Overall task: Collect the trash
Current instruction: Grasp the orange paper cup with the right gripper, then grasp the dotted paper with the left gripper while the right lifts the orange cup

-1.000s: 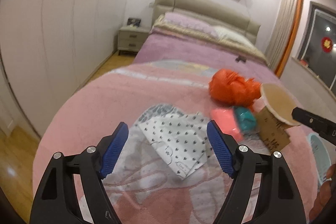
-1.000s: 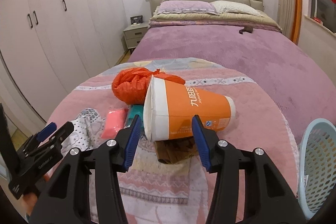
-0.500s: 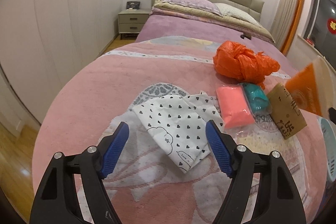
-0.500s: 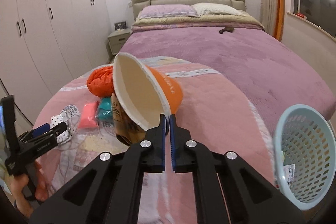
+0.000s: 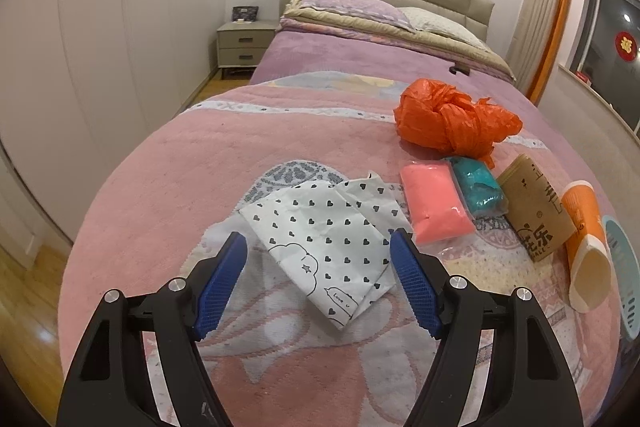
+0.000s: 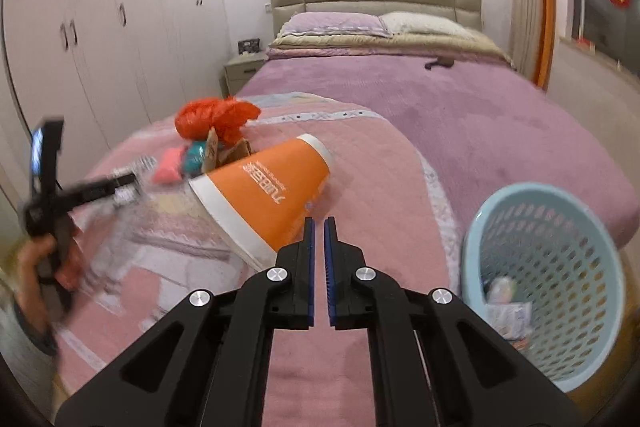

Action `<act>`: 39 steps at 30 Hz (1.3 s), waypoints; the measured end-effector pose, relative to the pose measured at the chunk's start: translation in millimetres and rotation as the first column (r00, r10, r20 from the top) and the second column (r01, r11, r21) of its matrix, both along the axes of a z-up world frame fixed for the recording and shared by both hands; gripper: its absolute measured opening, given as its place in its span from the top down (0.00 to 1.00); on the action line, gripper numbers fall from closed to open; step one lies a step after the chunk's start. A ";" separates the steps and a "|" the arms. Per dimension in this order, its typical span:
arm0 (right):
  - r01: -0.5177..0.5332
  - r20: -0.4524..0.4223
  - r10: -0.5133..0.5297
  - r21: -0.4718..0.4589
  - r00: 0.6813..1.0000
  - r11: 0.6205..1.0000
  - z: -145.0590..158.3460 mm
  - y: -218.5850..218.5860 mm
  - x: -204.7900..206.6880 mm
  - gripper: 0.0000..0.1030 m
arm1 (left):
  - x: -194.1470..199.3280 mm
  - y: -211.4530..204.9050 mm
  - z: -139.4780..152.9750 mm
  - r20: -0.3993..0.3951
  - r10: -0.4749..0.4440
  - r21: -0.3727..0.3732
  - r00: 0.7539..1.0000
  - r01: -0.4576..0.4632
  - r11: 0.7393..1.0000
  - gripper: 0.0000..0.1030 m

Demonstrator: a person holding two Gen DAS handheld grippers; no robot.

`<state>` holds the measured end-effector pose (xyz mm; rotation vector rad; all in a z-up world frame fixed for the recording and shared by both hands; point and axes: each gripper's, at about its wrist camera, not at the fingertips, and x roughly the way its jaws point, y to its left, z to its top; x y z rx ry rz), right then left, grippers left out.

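Observation:
My left gripper (image 5: 318,265) is open and empty, its blue pads on either side of a white heart-print paper bag (image 5: 326,241) lying flat on the pink blanket. My right gripper (image 6: 319,229) is shut, with nothing seen between the pads. An orange paper cup (image 6: 266,197) lies on its side just left of the fingertips; it also shows in the left wrist view (image 5: 586,241). A light blue basket (image 6: 550,267) stands tilted at the right with some scraps in it. The left gripper appears blurred in the right wrist view (image 6: 92,191).
On the blanket lie an orange plastic bag (image 5: 454,117), a pink packet (image 5: 434,205), a teal packet (image 5: 478,185) and a brown paper bag (image 5: 534,213). Wardrobes (image 5: 100,27) line the left wall. A nightstand (image 5: 242,45) stands beside the bed's headboard.
The orange cup has left my right gripper's pinch on its rim and now lies on its side on the blanket. The right gripper has swung right toward the basket. The left gripper stayed open over the heart-print bag.

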<state>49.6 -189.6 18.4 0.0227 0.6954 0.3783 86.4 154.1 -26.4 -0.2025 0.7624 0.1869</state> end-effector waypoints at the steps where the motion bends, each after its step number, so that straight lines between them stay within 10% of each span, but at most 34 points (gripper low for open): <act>1: -0.007 -0.019 0.007 0.034 1.000 0.999 0.0 1.1 3.6 0.87 | -0.1 -0.4 -0.1 -0.001 0.000 0.001 1.000 0.000 1.000 0.31; 5: -0.010 -0.094 0.020 0.107 0.995 0.994 -8.8 20.7 20.7 0.53 | -0.6 -0.9 -0.2 -0.002 -0.003 -0.002 1.000 0.003 1.000 0.31; 11: 0.080 -0.204 -0.048 0.149 0.978 0.986 -30.1 43.3 53.0 0.33 | 1.7 -2.8 -0.3 -0.003 -0.012 -0.002 1.000 0.012 1.000 0.31; 20: 0.097 -0.321 -0.017 0.234 0.947 0.967 -53.3 62.9 87.2 0.31 | 0.4 -3.1 0.1 0.009 -0.025 -0.015 1.000 0.026 1.000 0.31; 29: 0.061 -0.243 -0.001 0.241 0.970 0.969 -35.9 58.6 67.3 0.57 | 1.2 -1.0 -1.0 -0.010 -0.036 -0.036 0.999 0.035 0.999 0.31; 39: 0.047 -0.098 -0.031 0.167 0.995 0.985 0.3 47.1 39.4 0.61 | -9.5 17.3 -4.6 -0.068 -0.032 -0.134 0.997 0.022 0.991 0.31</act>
